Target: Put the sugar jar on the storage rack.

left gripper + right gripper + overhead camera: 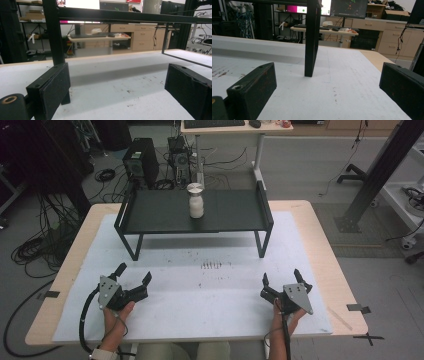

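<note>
- Hand-held gripper on the left (134,273) is held low near the front-left of the surface (225,310), jaws spread wide and holding nothing.
- Right hand-held gripper (280,277) is held near the front-right edge, jaws likewise spread and holding nothing.
- Open white surface is seen between both grippers and the black rack (165,215).
- A white jar (196,201) stands upright on the rack's top, well apart from both grippers, beyond them at mid-table.
</note>
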The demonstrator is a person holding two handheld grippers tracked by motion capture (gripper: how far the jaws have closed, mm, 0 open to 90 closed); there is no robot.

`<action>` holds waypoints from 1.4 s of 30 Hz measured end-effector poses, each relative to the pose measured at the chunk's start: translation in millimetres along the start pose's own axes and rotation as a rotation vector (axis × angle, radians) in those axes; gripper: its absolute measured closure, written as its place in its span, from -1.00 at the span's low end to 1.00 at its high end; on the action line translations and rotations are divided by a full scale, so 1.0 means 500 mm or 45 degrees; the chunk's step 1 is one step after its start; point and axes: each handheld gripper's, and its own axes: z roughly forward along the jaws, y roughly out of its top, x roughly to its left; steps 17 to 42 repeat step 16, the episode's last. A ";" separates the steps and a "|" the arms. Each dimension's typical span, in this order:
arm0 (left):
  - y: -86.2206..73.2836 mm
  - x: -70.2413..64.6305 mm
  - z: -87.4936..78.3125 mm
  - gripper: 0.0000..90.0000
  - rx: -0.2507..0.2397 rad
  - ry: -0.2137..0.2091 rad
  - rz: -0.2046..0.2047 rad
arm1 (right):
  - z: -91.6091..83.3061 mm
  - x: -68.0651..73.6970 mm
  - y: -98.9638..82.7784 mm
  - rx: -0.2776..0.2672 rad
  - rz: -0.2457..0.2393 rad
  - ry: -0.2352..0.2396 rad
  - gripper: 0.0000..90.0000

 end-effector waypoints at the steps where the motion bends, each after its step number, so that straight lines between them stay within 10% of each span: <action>1: 0.000 0.000 0.000 -0.85 0.000 0.001 0.000 | 0.000 0.000 0.000 0.000 -0.002 0.001 -0.98; 42: 0.000 -0.001 -0.001 -0.85 -0.001 0.010 0.001 | -0.001 -0.001 0.000 -0.007 0.004 0.005 -0.98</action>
